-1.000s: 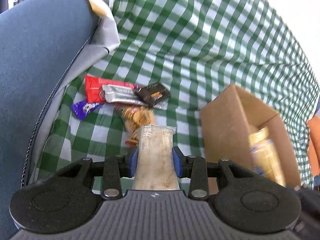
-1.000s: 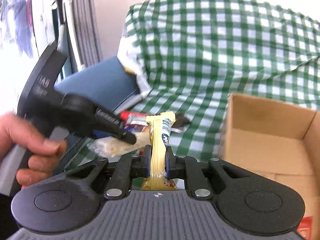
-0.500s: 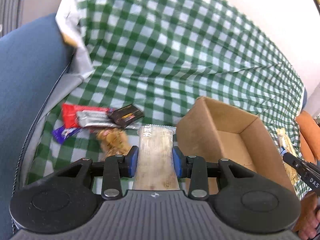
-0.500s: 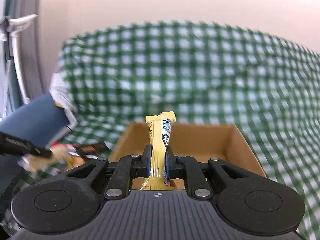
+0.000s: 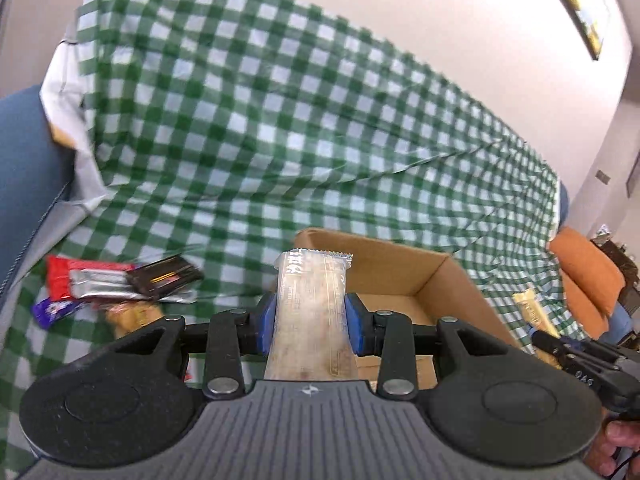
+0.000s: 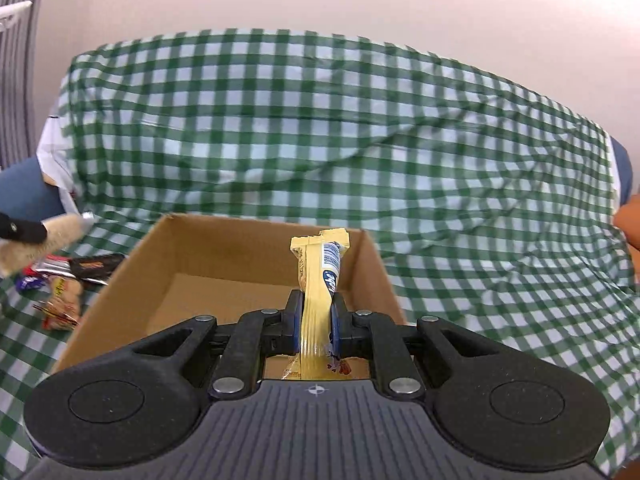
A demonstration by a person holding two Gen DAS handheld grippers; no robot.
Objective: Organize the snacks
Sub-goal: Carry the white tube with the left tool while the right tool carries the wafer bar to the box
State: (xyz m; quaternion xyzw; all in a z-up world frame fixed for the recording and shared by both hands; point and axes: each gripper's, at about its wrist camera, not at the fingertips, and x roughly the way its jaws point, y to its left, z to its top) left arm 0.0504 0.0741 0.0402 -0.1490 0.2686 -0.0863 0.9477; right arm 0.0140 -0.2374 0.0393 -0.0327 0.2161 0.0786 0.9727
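Our cardboard box sits open on the checked cloth, loose snacks lying left. Our left gripper pinches a pale bar, our right gripper a yellow packet over the box; both seem light, crinkly, best held mid-length.

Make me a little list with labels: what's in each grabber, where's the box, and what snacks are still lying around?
Left gripper: shut on a clear-wrapped pale snack bar
Right gripper: shut on a yellow snack packet, held on edge
Box: open cardboard, on the green checked cloth, nothing seen on the visible part of its floor
Loose snacks: a small pile beside the box, including a red packet, silver bar, dark packet and purple wrapper
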